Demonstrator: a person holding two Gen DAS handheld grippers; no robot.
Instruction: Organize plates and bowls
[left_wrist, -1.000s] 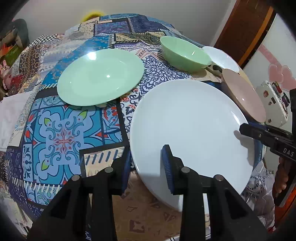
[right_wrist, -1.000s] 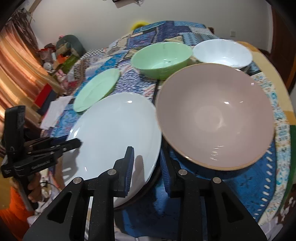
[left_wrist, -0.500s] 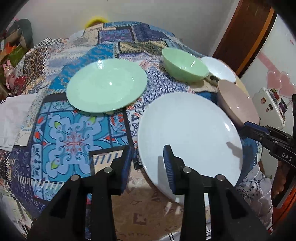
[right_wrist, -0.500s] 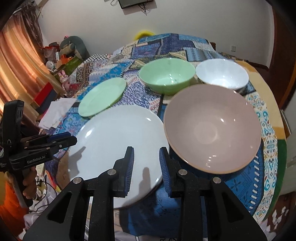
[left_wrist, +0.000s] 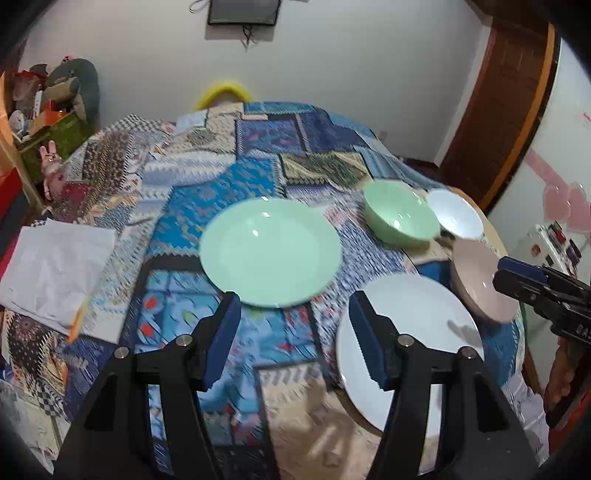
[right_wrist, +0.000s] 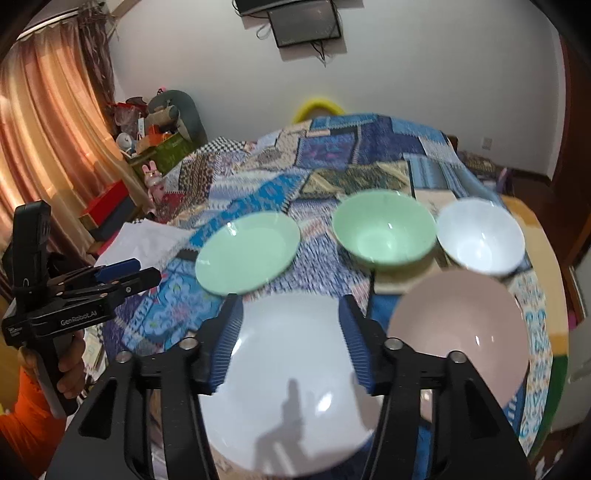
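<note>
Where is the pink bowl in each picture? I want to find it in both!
Left wrist view: the pink bowl sits at the right edge, partly behind the right gripper, just right of the white plate.
Right wrist view: the pink bowl is big and low on the right, beside the white plate.
Shared landmark: the green bowl, farther back on the table in both.

I see a mint-green plate (right_wrist: 247, 253) and bowl (right_wrist: 384, 230), white plate (right_wrist: 295, 387) and bowl (right_wrist: 480, 236), pink bowl (right_wrist: 458, 332), blue patchwork cloth (right_wrist: 369, 155).
</note>
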